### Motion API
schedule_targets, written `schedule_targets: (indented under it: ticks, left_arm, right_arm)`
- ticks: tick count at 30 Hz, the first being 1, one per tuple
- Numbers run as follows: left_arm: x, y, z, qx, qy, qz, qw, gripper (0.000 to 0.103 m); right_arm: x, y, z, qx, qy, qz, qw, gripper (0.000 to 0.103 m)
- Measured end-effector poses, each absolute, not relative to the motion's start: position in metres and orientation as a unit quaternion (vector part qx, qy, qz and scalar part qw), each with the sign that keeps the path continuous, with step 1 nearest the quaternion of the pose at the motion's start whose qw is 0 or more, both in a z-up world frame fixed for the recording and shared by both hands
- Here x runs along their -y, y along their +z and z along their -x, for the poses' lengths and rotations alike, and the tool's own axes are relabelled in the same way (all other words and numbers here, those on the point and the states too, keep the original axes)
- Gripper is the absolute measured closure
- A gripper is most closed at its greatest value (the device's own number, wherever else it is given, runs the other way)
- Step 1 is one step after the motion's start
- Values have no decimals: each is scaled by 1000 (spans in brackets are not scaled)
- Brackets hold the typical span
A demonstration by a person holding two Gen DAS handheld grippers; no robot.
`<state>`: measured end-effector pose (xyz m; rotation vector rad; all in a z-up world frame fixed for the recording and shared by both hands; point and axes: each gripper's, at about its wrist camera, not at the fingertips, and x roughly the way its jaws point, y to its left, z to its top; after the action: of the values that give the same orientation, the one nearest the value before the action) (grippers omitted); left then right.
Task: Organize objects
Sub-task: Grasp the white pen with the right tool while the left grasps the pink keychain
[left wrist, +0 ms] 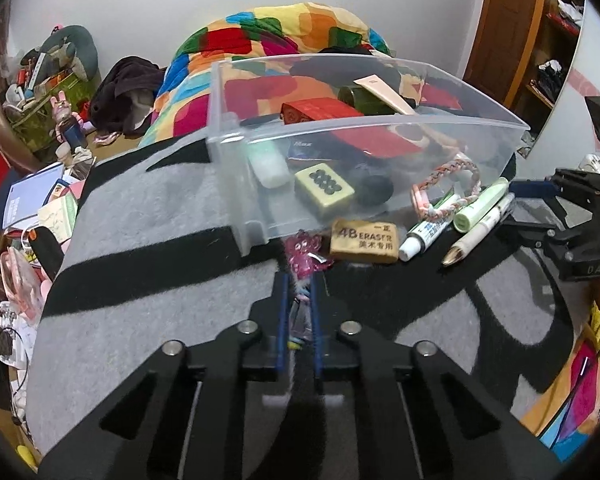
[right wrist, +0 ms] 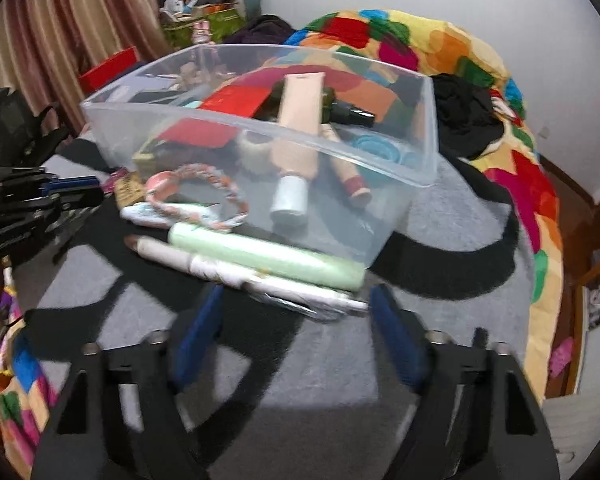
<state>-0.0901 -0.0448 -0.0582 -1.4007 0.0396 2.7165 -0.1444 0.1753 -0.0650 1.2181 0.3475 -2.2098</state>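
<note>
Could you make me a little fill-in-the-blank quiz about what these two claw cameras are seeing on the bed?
1. The left gripper is shut on a small ____-coloured charm.
2. The mahjong tile lies ____ the clear plastic bin.
3. The block printed "4B ERASER" lies ____ the bin, on the blanket.
4. The right gripper has its jaws ____, facing the white pen.

Missing words: pink; inside; outside; open
</note>
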Motion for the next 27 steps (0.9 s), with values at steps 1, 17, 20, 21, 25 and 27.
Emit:
schedule_targets:
  ticks: [1,17,20,21,25,27]
  left_arm:
    - [46,-58,88,-11,888,457,42,97]
    - [58,-48,45,-16,884,464,48,98]
    - [62,-39,51,9,889,454,56,96]
    - [63,-37,55,15,890,453,59,94]
    - [57,-40,77,8,889,455,56,69]
    - [55,-46,88,9,884,464,54,68]
  right_arm:
    - [-176,-64,141,-126,-827,-459,300,56]
    - [-171,-41,94,-142,-815,-424,370,56]
    - [-158,-38,98,-142,-818,-416,370,51]
    - [-154,-39,101,-142,-818,-416,370,51]
    - [-143,-46,116,-129,-813,-433,368,51]
    - [-140,-53,120,-123,-811,-442,364,51]
